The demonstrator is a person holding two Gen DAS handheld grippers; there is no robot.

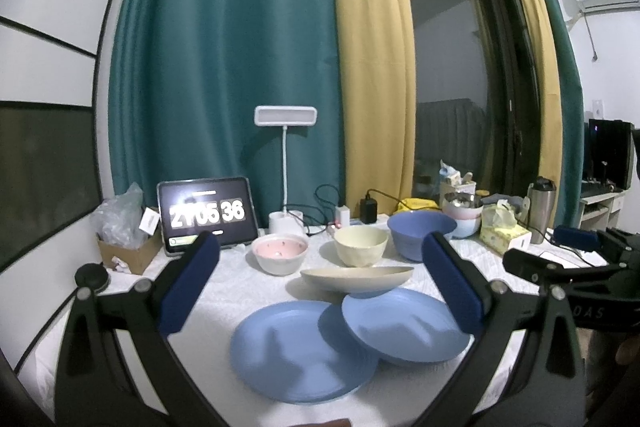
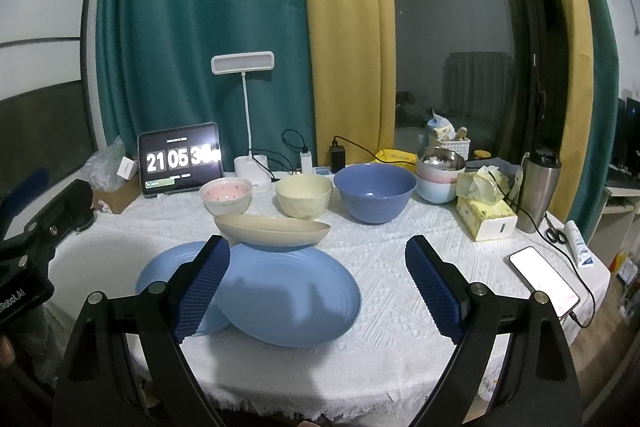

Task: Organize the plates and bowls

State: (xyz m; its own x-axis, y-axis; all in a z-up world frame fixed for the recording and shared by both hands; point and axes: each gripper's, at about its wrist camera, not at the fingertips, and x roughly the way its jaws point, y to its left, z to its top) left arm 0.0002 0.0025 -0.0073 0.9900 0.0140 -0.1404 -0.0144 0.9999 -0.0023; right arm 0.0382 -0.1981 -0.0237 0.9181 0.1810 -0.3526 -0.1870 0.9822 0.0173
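Teal curtain and yellow curtain hang beside a dark window.

Left hand-held gripper, right hand-held gripper: jaws wide, empty.

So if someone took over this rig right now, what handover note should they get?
Left gripper and right gripper: both open, empty, above the table's near edge.
Two blue plates overlap, the right blue plate lying tilted on the left blue plate; the beige plate rests on the right one's far edge.
Pink bowl, cream bowl, blue bowl stand in a row behind.
Nothing stacked neatly yet; all sorting remains.
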